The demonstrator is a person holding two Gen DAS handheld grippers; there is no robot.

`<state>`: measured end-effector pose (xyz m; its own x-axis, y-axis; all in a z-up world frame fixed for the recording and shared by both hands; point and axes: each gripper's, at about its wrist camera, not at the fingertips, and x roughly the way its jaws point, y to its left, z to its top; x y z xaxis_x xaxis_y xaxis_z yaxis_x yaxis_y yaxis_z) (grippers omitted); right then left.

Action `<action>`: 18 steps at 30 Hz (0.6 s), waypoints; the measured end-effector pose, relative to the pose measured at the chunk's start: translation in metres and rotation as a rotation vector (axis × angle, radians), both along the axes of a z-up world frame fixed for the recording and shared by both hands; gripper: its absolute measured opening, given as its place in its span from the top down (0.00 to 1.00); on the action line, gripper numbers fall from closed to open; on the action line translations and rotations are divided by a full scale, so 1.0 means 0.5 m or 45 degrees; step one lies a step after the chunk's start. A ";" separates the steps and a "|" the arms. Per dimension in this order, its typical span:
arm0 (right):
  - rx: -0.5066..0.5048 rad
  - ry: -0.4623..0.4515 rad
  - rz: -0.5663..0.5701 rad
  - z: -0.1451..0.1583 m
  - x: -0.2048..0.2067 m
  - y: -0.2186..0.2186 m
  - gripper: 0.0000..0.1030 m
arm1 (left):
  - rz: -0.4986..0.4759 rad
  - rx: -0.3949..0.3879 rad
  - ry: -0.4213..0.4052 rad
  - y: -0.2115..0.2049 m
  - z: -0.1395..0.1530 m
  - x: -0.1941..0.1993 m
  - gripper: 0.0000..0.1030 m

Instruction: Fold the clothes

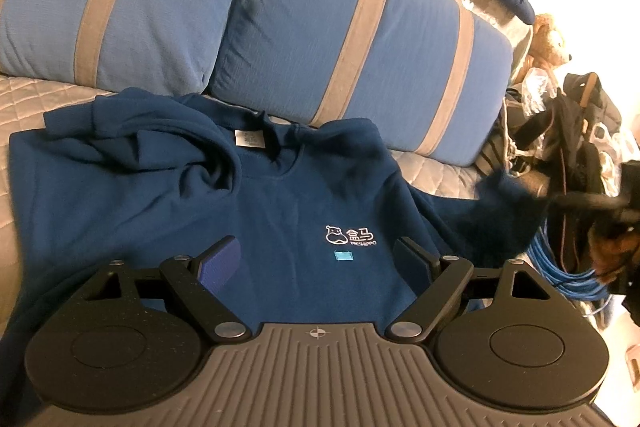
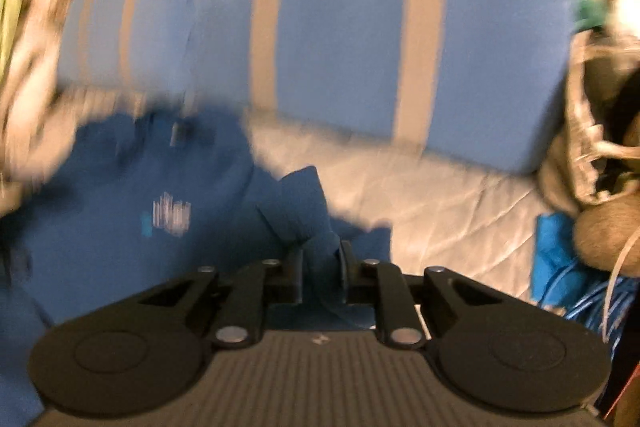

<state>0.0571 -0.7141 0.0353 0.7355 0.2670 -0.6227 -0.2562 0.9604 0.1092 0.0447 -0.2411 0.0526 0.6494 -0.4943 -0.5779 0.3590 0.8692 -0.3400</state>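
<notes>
A dark blue sweatshirt (image 1: 224,195) lies chest-up on a quilted bed cover (image 1: 24,99), its neck label toward twelve o'clock, just below two blue pillows with grey stripes (image 1: 360,39). One sleeve is bunched over the shoulder at ten o'clock; the other stretches out toward three o'clock. The left gripper (image 1: 318,259) hovers over the chest, its fingers spread wide with nothing between them, the white logo (image 1: 346,235) just beyond. In the blurred right wrist view, the right gripper (image 2: 320,263) has its fingers drawn close, pinching a fold of the sweatshirt's blue sleeve cloth (image 2: 308,211). At three o'clock sit tangled blue cables (image 1: 560,267).
</notes>
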 end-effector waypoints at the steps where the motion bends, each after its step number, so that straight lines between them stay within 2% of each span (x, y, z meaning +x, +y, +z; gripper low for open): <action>1: 0.052 -0.063 -0.066 0.018 -0.009 -0.011 0.84 | 0.000 0.001 -0.001 0.000 0.000 0.000 0.18; 3: 0.184 -0.178 -0.226 0.056 -0.028 -0.040 0.84 | 0.000 0.004 -0.001 -0.001 0.000 0.000 0.18; 6: 0.299 -0.303 -0.426 0.098 -0.050 -0.073 0.84 | 0.002 0.009 -0.002 -0.002 -0.001 -0.001 0.18; 13: 0.358 -0.537 -0.838 0.186 -0.120 -0.125 0.85 | 0.007 0.007 -0.005 -0.002 0.000 -0.003 0.18; 16: 0.380 -0.636 -1.126 0.201 -0.183 -0.161 0.85 | 0.007 -0.003 -0.008 0.002 0.001 -0.004 0.18; 18: 0.365 -0.653 -1.348 0.185 -0.224 -0.191 0.85 | 0.007 -0.014 -0.009 0.004 0.002 -0.004 0.18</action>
<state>-0.0548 -0.8098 0.1277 0.8172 -0.5360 -0.2119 0.5662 0.6781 0.4686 0.0426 -0.2389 0.0536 0.6562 -0.4971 -0.5677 0.3571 0.8673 -0.3467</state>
